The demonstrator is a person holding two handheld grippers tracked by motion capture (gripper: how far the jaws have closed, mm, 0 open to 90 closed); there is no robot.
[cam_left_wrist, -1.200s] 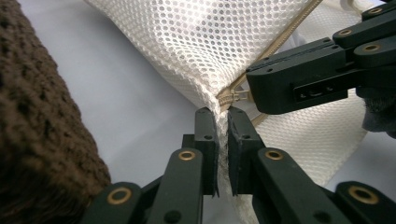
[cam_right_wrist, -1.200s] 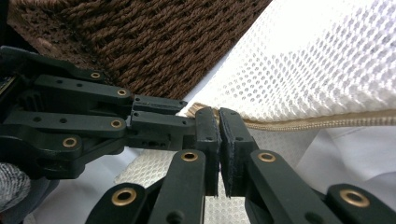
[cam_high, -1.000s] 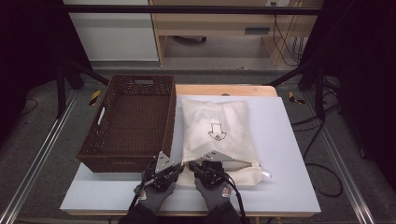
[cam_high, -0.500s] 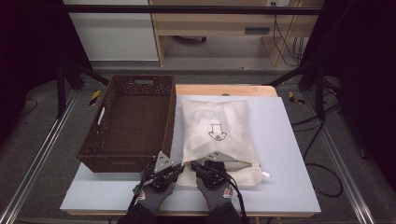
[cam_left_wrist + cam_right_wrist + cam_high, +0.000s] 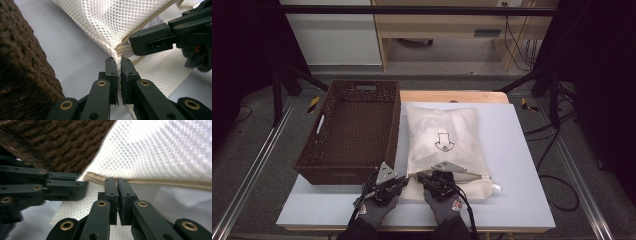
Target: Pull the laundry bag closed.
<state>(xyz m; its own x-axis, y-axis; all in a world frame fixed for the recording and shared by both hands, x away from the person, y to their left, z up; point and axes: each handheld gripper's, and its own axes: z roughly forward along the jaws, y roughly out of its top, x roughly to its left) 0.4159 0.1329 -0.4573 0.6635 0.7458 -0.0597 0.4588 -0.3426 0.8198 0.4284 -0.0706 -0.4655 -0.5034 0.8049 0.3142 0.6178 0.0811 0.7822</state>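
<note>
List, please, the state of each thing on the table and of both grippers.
Mesh bag: lying flat, filled, near end partly open at the zipper.
Basket: upright, empty.
Left gripper: shut on the mesh bag's corner.
Right gripper: shut on the bag's zipper edge.

Bag (image 5: pixel 444 142): white mesh, black arrow print, beige zip (image 5: pixel 160 183).
Basket (image 5: pixel 352 130): dark brown weave.
Table (image 5: pixel 522 165): pale, perhaps light grey.
Grippers (image 5: pixel 118 65): black.
</note>
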